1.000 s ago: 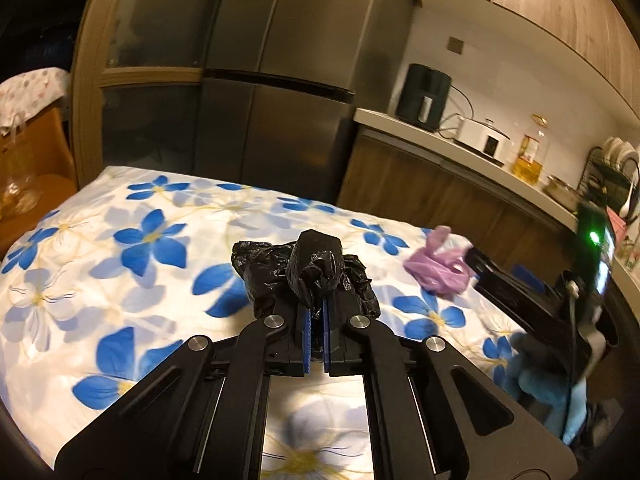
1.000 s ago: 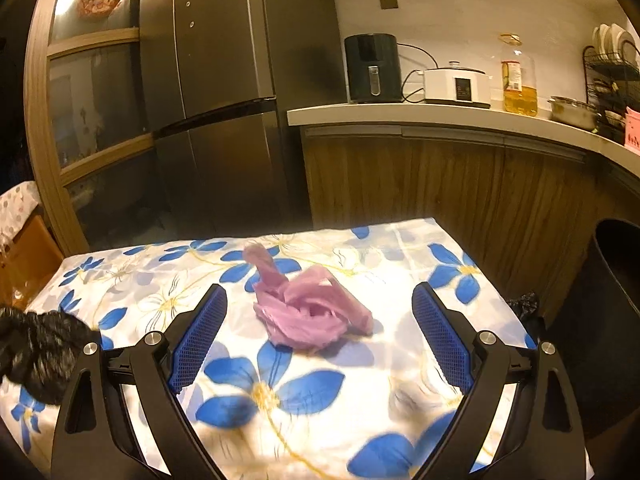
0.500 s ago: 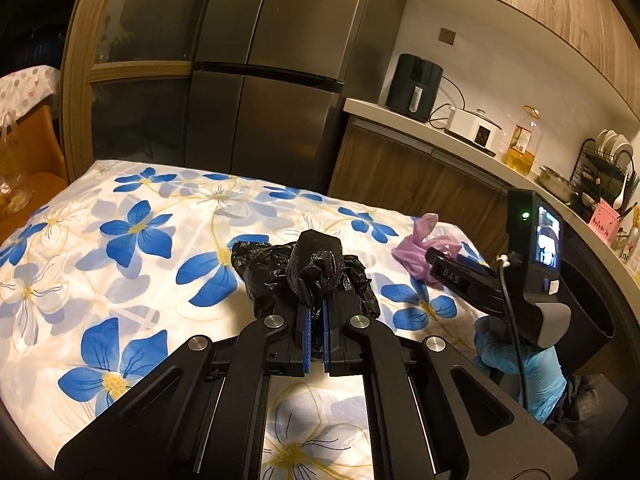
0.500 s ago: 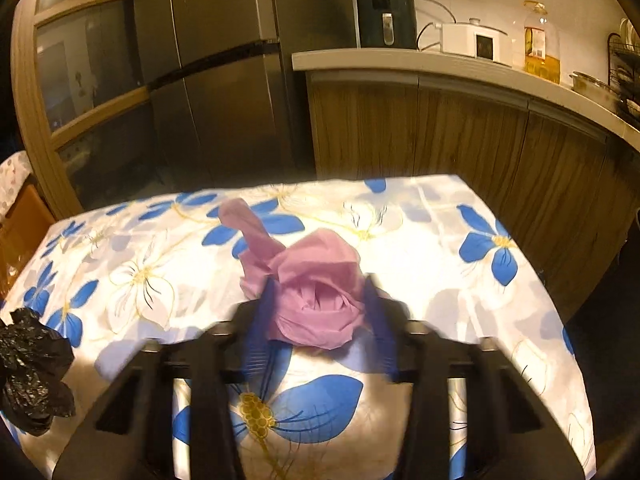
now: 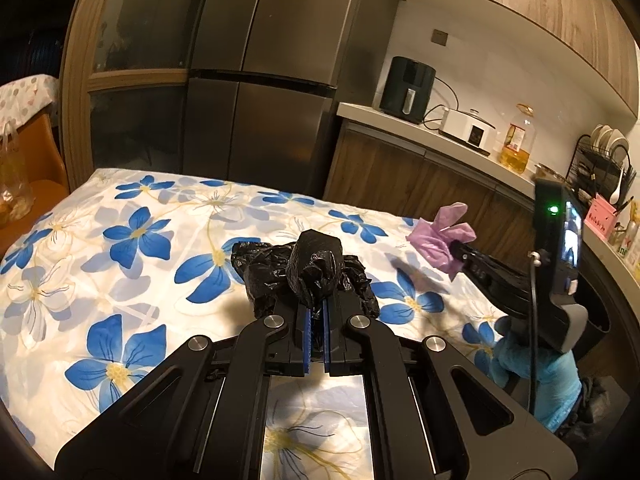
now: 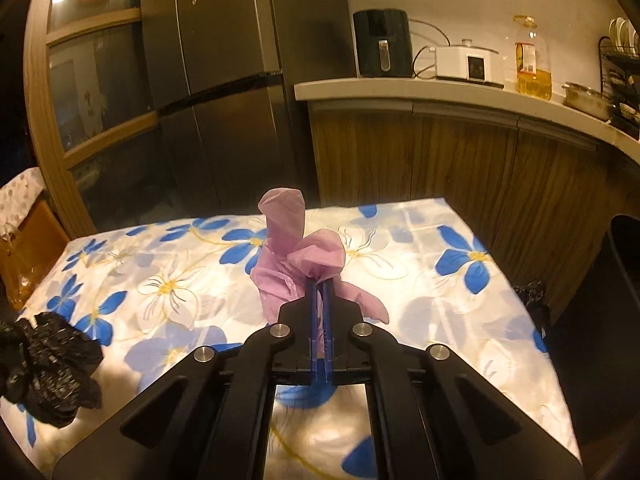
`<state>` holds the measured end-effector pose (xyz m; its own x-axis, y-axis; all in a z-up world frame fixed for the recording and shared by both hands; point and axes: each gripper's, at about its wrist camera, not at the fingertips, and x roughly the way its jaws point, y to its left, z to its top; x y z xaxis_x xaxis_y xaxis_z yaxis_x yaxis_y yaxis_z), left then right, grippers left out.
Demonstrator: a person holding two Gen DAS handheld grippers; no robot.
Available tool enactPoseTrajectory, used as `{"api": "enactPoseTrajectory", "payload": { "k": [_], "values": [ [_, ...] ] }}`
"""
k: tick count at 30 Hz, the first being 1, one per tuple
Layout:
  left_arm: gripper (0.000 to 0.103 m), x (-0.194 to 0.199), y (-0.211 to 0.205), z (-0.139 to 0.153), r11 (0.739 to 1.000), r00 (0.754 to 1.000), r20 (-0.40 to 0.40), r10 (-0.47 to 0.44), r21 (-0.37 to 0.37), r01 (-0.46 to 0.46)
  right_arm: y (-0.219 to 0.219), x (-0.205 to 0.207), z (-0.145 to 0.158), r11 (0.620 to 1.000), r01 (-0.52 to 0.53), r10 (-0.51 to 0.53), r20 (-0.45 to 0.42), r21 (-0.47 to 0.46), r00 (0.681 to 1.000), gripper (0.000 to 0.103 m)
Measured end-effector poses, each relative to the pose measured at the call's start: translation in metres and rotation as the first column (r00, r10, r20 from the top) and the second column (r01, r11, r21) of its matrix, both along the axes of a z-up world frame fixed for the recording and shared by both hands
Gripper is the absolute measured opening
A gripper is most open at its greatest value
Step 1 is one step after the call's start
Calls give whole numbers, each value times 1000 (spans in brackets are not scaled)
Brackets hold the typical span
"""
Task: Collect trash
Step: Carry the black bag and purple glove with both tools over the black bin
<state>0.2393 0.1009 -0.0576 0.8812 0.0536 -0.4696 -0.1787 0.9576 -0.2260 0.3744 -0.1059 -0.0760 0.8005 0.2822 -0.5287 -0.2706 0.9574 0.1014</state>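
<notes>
Left gripper (image 5: 315, 312): pinched tight on the black plastic bag (image 5: 308, 270), middle of the frame.
Right gripper (image 6: 320, 296): pinched tight on the purple plastic bag (image 6: 298, 264), middle of the frame.
Flowered tablecloth (image 6: 400, 248): under both bags.
Counter (image 6: 440, 88): far, upper right.

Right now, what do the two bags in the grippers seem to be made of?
Black bag: thin plastic film, probably, glossy; fine crinkles catch the light. Purple bag: thin plastic too, softer and semi-matte, slightly translucent at the folds. Both are crumpled and pinched flat between shut jaws.
</notes>
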Motion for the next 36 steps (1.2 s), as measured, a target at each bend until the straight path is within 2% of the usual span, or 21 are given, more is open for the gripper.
{"api": "enactPoseTrajectory", "payload": {
  "k": [9, 14, 18, 21, 25, 29, 33, 36],
  "values": [
    [3, -1, -35, 22, 998, 998, 33, -51, 28, 50, -43, -37, 42, 999, 16, -20, 91, 47, 996, 3],
    [3, 6, -74, 35, 991, 991, 52, -126, 42, 124, -85, -60, 61, 996, 60, -69, 143, 64, 987, 3],
    [3, 16, -119, 47, 976, 974, 73, -214, 60, 210, -131, -80, 75, 990, 126, -137, 187, 69, 973, 3],
    [3, 24, -156, 54, 957, 954, 92, -287, 68, 281, -167, -89, 81, 980, 186, -198, 208, 77, 958, 3],
    [3, 38, -216, 64, 919, 911, 123, -394, 85, 386, -224, -99, 88, 954, 285, -300, 228, 98, 926, 3],
    [3, 55, -279, 71, 864, 849, 161, -503, 105, 492, -267, -102, 87, 928, 355, -372, 229, 112, 900, 3],
    [3, 71, -325, 69, 822, 803, 176, -569, 108, 558, -294, -102, 86, 910, 394, -414, 230, 129, 881, 3],
    [3, 77, -341, 66, 807, 784, 191, -591, 124, 578, -304, -99, 85, 905, 402, -425, 234, 139, 875, 3]
  ]
}}
